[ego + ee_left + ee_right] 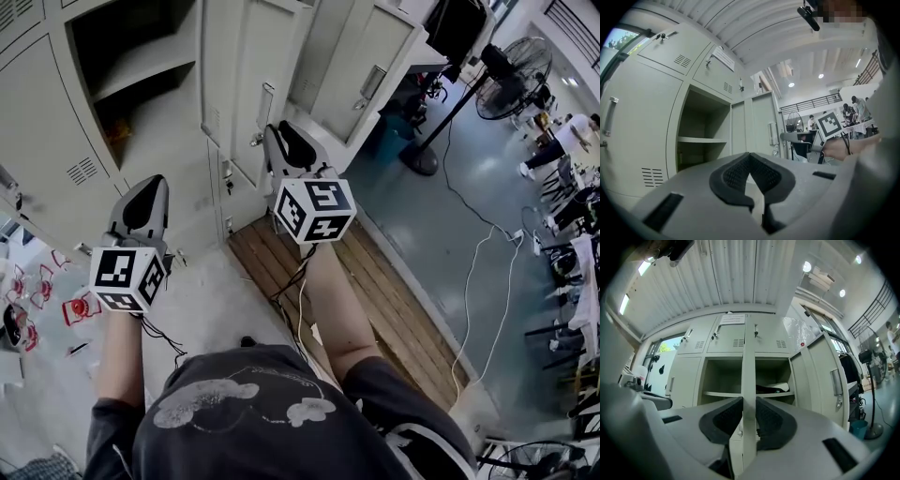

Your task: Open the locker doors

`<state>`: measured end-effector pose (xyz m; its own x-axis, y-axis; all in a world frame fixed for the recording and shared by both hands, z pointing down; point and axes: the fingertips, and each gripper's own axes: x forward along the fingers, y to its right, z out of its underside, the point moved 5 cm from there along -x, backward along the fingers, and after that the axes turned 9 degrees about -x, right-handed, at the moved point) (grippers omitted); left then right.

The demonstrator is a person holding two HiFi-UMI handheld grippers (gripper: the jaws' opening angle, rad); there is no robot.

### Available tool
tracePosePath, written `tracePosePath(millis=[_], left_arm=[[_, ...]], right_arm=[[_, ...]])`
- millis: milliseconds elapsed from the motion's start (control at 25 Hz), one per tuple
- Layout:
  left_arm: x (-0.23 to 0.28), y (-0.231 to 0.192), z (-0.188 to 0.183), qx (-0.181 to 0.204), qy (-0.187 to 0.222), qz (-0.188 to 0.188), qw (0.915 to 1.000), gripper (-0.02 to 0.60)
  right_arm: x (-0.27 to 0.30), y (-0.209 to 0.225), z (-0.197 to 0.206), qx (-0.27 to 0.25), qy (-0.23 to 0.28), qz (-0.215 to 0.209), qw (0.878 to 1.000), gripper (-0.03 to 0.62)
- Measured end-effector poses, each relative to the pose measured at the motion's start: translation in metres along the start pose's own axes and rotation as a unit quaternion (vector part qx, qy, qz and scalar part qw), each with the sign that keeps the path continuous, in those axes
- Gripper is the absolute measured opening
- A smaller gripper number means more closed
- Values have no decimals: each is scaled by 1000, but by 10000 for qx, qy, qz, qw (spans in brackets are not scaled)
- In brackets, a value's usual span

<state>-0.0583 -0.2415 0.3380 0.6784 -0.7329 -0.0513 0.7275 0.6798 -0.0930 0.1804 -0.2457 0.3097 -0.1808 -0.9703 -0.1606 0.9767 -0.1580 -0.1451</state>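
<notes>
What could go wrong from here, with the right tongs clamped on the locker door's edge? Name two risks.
1. The right tongs pinch only the thin door edge, so they might slip off under a pull.
2. The cables dangling below the tongs could snag if the person steps back.

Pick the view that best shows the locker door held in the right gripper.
Right gripper view: the door stands edge-on, pressed between the jaws of the right gripper. Head view shows its face, the grip hidden. Left gripper view shows it small, far off.
</notes>
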Motion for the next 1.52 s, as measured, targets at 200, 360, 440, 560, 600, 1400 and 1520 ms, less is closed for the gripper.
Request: tracePosePath(millis=[200, 360, 440, 560, 600, 1400, 1520], left_arm=[[4, 6, -1, 31, 28, -93, 9999, 8], [4, 10, -2, 42, 49, -203, 9998, 8], [2, 13, -2, 39, 58, -251, 9997, 8], [-1, 16, -1, 32, 65, -328, 9994, 8], [-3, 17, 0, 30, 68, -356, 9993, 8], [-54, -24, -1, -92, 122, -625, 9979, 8], [-75, -44, -5, -72, 79, -672, 9977, 8]], right_arm=[[4, 7, 3, 50, 35, -122, 9999, 104], [6, 9, 3, 9, 29, -146, 9999, 104], [6, 11, 3, -61, 9, -103, 9999, 104], [7, 14, 3, -134, -26, -71, 9999, 104], [7, 15, 4, -136, -28, -82, 9999, 104], [-8, -34, -33, -627, 543, 157, 9964, 282], [-2, -61, -41, -660, 598, 166, 9959, 285]])
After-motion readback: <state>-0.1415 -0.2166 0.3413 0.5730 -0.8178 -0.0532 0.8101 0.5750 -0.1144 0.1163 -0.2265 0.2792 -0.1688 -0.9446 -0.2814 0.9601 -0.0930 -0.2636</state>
